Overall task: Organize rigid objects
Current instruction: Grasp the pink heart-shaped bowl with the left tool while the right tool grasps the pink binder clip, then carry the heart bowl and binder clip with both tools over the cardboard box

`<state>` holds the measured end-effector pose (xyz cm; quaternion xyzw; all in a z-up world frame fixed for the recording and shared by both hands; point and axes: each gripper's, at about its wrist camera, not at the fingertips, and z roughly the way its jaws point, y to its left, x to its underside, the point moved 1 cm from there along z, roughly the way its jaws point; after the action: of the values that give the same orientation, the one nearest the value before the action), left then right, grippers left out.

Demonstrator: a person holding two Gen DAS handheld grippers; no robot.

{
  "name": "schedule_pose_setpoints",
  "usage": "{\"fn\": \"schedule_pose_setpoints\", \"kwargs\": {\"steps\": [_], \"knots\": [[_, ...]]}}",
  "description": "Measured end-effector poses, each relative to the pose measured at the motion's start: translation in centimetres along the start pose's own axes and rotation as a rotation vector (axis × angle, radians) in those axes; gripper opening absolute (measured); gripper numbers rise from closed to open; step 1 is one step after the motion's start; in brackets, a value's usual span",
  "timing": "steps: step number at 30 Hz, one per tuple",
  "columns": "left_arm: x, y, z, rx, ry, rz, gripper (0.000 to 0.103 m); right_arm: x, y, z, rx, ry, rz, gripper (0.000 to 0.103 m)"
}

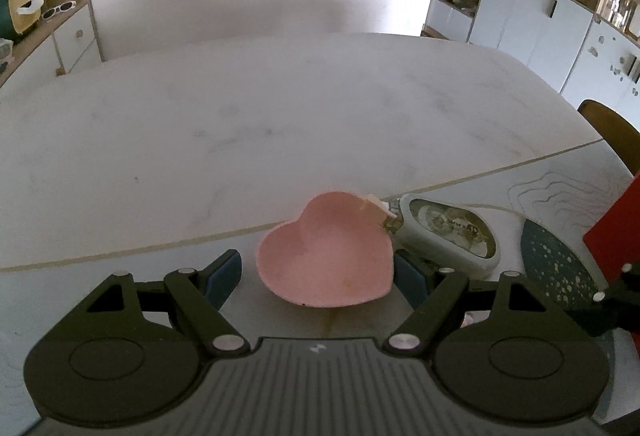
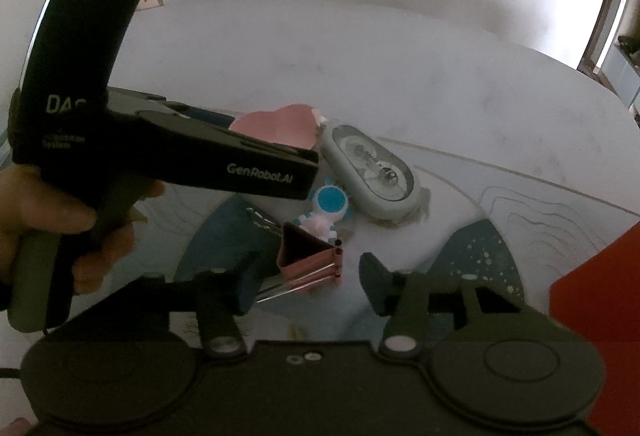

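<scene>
A pink heart-shaped dish (image 1: pixel 326 256) sits between the open fingers of my left gripper (image 1: pixel 316 276); the fingers stand on either side of it, apart from its rim. A grey-green correction tape dispenser (image 1: pixel 448 232) lies just right of the dish, its tip at the dish's rim. In the right wrist view my right gripper (image 2: pixel 308 284) is open around a pink binder clip (image 2: pixel 312 264). Beyond it lie a small blue and pink toy figure (image 2: pixel 326 208), the tape dispenser (image 2: pixel 372 172) and the pink dish (image 2: pixel 280 126), which the left gripper's body (image 2: pixel 160 152) partly hides.
The objects lie on a pale desk mat (image 1: pixel 560 188) with a dark speckled patch (image 1: pixel 560 264) over a white marble table (image 1: pixel 240 124). A red box (image 2: pixel 600 312) stands at the right. A wooden chair back (image 1: pixel 612 128) is at the table's right edge.
</scene>
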<state>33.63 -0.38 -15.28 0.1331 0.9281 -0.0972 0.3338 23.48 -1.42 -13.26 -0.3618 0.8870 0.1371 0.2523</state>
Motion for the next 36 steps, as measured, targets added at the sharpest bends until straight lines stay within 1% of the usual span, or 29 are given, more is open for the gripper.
{"fn": "schedule_pose_setpoints", "kwargs": {"steps": [1, 6, 8, 9, 12, 19, 25, 32, 36], "knots": [[0.1, -0.1, -0.1, 0.000, -0.003, -0.001, 0.082, 0.0, 0.0, 0.0, 0.000, -0.002, 0.001, 0.045], [0.1, -0.1, 0.0, 0.007, -0.017, -0.003, 0.082, 0.0, -0.3, -0.1, 0.001, -0.013, 0.011, 0.033], [0.2, -0.2, -0.2, 0.012, -0.030, 0.000, 0.076, 0.1, -0.3, -0.1, 0.000, -0.018, 0.012, 0.030], [0.2, -0.2, -0.3, 0.017, -0.033, 0.005, 0.072, 0.1, -0.2, -0.3, 0.003, -0.020, 0.010, 0.030], [0.2, -0.3, -0.3, 0.015, -0.034, 0.017, 0.072, 0.2, -0.2, -0.3, 0.008, -0.024, 0.010, 0.029], [0.5, -0.3, -0.7, 0.019, -0.024, 0.000, 0.072, 0.4, -0.4, -0.9, 0.009, -0.030, 0.022, 0.029], [1.1, 0.0, -1.7, 0.016, -0.009, -0.036, 0.071, 1.1, -0.7, -2.0, 0.007, -0.029, 0.029, 0.029], [2.6, 0.7, -3.9, 0.000, -0.004, -0.082, 0.071, 1.3, -0.9, -3.9, -0.002, -0.044, 0.047, 0.029], [3.1, 0.6, -5.8, 0.001, -0.017, -0.100, 0.071, 1.5, -0.8, -5.6, -0.013, -0.064, 0.051, 0.029]]}}
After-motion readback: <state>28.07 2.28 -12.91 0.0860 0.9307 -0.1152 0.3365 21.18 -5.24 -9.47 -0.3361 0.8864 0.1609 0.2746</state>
